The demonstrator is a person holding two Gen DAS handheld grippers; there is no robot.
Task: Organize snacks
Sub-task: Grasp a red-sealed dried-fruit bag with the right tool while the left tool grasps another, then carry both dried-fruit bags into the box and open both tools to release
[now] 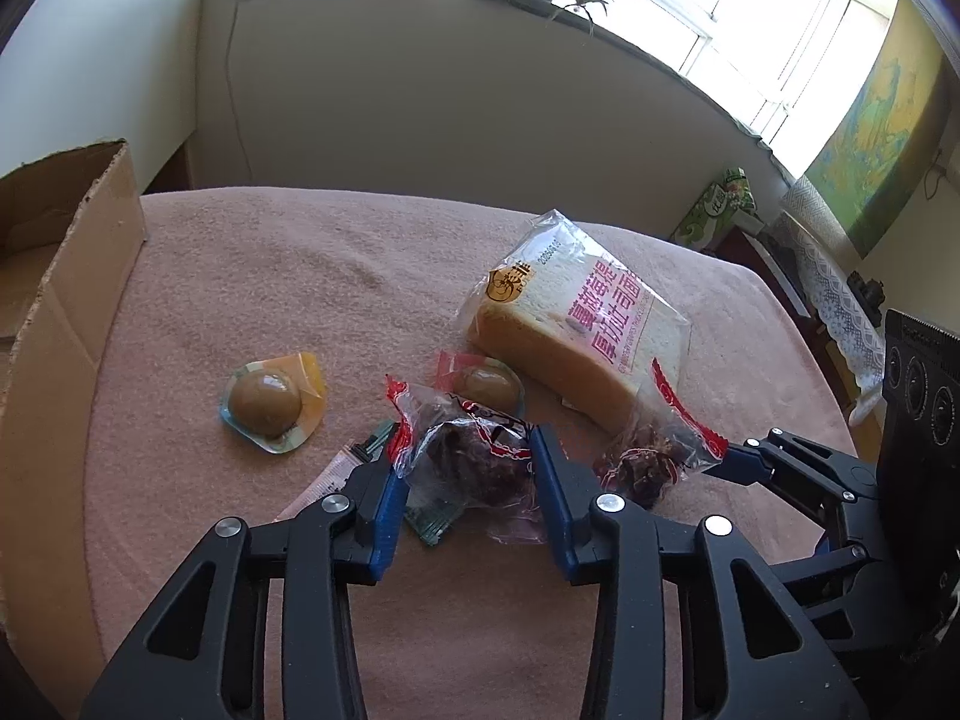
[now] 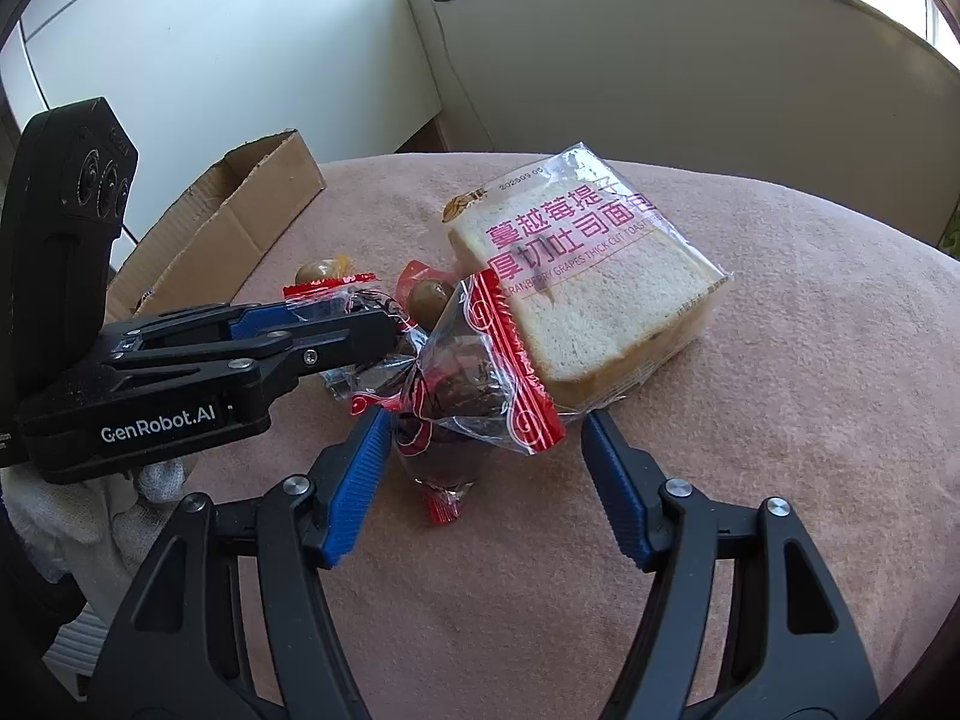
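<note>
Black "GenRobot.AI" left gripper (image 1: 465, 462) pinches a packet (image 1: 474, 450); right gripper (image 2: 485, 417) open near "TOAST" bread (image 2: 588, 288).

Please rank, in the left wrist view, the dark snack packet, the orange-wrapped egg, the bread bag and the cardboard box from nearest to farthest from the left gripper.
From the left gripper:
1. Dark snack packet, between its fingers.
2. Orange-wrapped egg, left.
3. Bread bag, beyond, right.
4. Cardboard box, far left edge.
</note>
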